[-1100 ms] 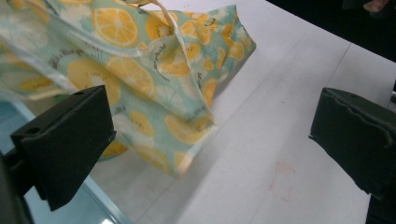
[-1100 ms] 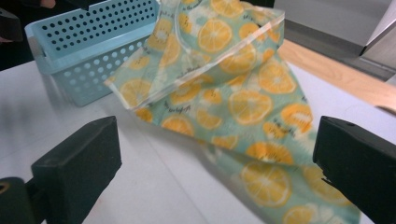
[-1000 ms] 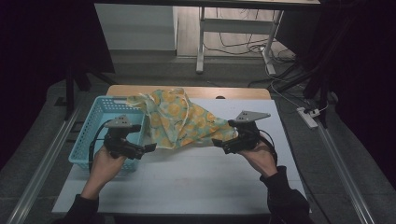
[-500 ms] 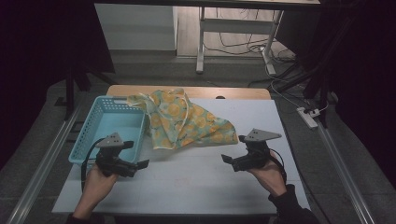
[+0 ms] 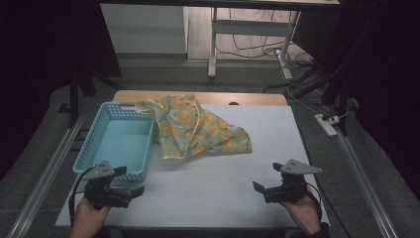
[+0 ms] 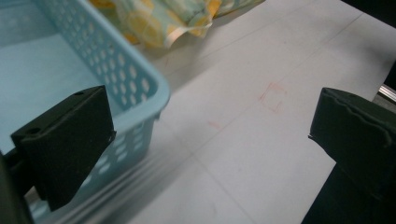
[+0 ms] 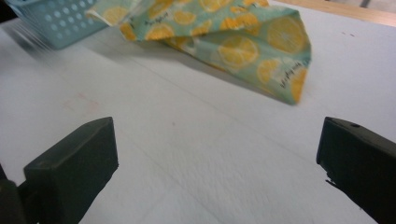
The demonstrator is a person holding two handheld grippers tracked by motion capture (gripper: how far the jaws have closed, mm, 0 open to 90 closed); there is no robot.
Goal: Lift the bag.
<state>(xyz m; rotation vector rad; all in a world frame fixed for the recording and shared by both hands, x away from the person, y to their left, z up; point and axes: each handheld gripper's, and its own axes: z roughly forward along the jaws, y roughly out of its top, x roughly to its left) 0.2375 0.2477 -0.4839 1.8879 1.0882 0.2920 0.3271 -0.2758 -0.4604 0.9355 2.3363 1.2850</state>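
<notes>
A teal cloth printed with orange slices point(image 5: 198, 131) lies crumpled on the white table point(image 5: 277, 129), its far left part draped over the rim of a light blue plastic basket point(image 5: 121, 144). My left gripper point(image 5: 131, 181) is open near the table's front left corner, beside the basket's near end. My right gripper point(image 5: 266, 177) is open near the front right, well short of the cloth. In the left gripper view the open gripper point(image 6: 208, 116) frames the basket's corner point(image 6: 135, 79) and the cloth point(image 6: 159, 18) beyond. In the right gripper view the gripper point(image 7: 217, 140) faces the cloth point(image 7: 224, 32).
The basket point(image 7: 60, 18) has nothing inside. A wooden strip point(image 5: 198, 96) runs along the table's far edge. Metal rails point(image 5: 44, 163) flank the table. A power strip point(image 5: 327, 124) and cables lie on the floor at right.
Both grippers have let go of the cloth and drawn back toward the front edge. The cloth has settled on the table and basket rim.
</notes>
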